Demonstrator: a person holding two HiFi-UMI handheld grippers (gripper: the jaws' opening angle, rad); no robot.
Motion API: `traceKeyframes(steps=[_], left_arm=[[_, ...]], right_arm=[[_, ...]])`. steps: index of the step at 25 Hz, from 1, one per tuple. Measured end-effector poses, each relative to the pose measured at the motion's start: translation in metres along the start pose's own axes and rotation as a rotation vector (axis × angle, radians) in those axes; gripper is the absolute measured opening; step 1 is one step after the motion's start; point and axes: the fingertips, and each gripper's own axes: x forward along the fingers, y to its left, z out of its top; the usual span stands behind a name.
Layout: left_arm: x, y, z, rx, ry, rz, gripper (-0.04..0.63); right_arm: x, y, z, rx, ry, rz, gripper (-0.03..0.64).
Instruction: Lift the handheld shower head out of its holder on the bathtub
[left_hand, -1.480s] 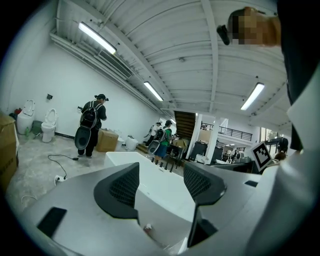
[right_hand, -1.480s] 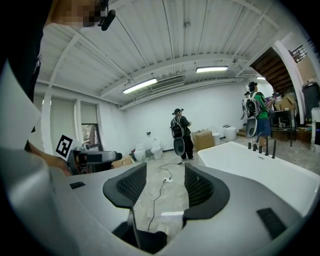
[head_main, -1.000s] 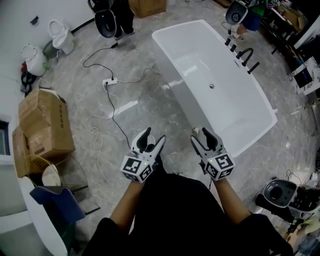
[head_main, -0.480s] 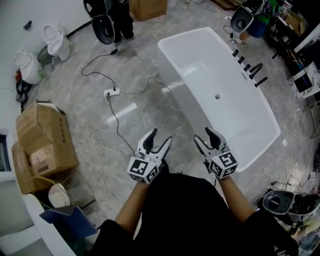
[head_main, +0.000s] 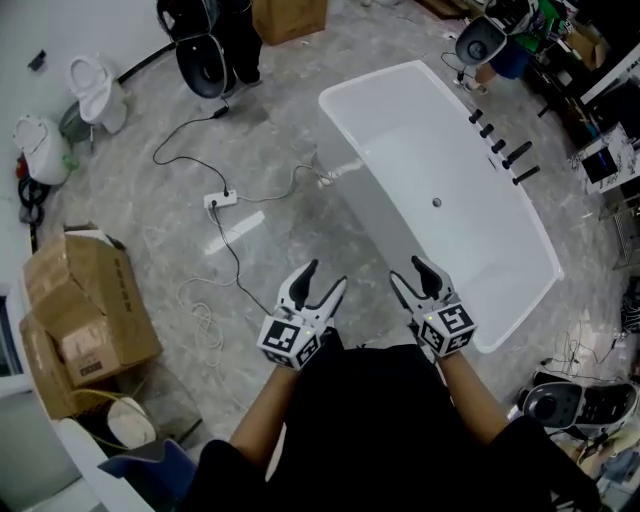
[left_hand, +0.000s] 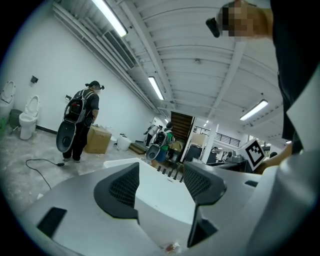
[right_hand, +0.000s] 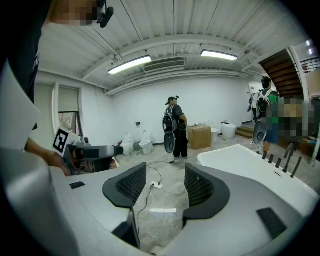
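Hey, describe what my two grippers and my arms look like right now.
The left gripper and right gripper match: white bodies, black curved jaws with mesh-textured inner pads, and a cube of black-and-white square markers at the back of each. You wear a black top.

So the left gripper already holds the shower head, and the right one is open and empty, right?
No. The left gripper holds nothing: the left gripper view shows its jaws apart and empty. The right gripper is open and empty, as you say.
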Motion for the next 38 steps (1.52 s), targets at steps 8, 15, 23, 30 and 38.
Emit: traceKeyframes(steps=[8,15,23,30,38], left_arm=[[0.023,0.026,-0.002,-0.024,0.023,-0.05,0.256],[0.035,0.031,-0.005,-0.024,0.044,-0.089,0.256],[0.073,0.024,-0.004,-0.005,0.084,-0.119,0.256],[0.148,-0.004,-0.003,0.031,0.141,-0.221,0.256],[0.267,-0.05,0.005,0.075,0.167,-0.336,0.256]], right_arm=[[-0.004,-0.036,-0.007,0.02,0.068,-0.115,0.21],[-0.003,-0.05,-0.007,0.058,0.035,-0.176,0.21],[-0.009,-0.095,-0.007,0.109,-0.031,-0.243,0.21],[-0.032,-0.164,-0.013,0.166,-0.063,-0.351,0.21],[-0.048,-0.261,-0.011,0.22,-0.086,-0.431,0.21]])
